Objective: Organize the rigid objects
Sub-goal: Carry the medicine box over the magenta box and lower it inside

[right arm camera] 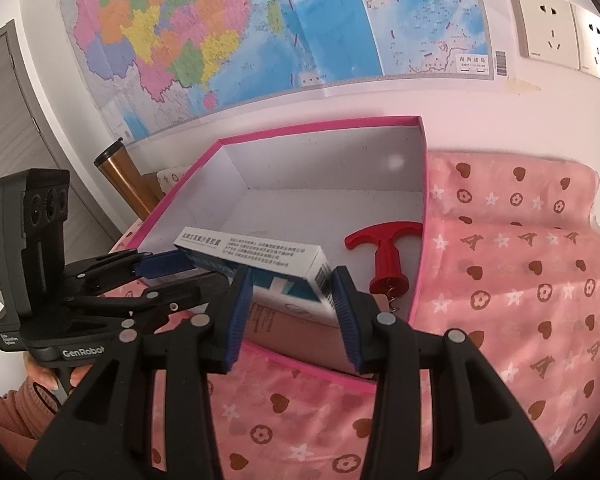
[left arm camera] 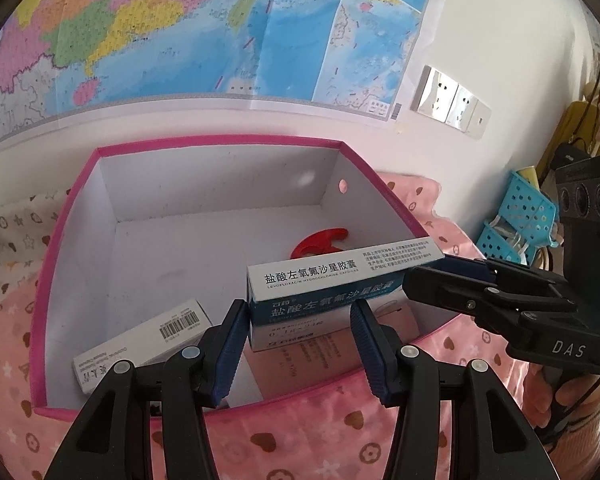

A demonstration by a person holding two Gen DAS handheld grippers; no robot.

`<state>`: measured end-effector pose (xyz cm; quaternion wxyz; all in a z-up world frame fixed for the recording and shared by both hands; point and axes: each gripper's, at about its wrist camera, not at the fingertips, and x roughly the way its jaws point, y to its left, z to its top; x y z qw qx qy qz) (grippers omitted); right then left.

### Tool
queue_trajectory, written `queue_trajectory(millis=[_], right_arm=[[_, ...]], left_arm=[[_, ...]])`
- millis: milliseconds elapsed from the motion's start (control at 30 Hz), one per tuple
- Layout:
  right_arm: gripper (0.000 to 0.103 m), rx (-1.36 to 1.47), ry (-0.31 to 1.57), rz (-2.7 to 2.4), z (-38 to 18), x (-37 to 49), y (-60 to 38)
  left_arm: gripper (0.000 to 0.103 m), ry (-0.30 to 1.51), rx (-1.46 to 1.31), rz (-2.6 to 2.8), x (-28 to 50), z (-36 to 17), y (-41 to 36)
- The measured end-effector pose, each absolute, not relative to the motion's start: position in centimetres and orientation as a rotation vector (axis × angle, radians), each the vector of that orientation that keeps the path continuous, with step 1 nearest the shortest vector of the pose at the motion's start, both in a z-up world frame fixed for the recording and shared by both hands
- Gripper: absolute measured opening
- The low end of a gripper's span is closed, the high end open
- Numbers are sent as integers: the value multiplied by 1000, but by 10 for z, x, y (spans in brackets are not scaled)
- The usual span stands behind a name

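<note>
R tool [right arm camera: 292,300] clamped the medicine box [right arm camera: 260,260] by its end, L tool [left arm camera: 300,320] gripped the other end, w/ box kept level over the pink bin [right arm camera: 416,200], corkscrew [right arm camera: 388,256] at 2 o'clock.

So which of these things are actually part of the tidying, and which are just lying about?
Part of the job: levofloxacin carton, barcoded white carton, red corkscrew, pink-rimmed box.
Just lying about: wall map, wall sockets, blue basket, copper tumbler, heart-print blanket.
</note>
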<state>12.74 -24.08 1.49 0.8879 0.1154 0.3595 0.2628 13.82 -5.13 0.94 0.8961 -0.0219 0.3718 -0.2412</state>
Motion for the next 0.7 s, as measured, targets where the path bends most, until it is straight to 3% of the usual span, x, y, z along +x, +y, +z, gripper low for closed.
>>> queue_trajectory(millis=[533,700], right_arm=[[44,246,776,526,8,139,-235],[49,262,773,491,4,138,-239]], left_arm=[[52,817,-70,-463,153,-3,-48],[58,801,-60,-428,151,-3,-45]])
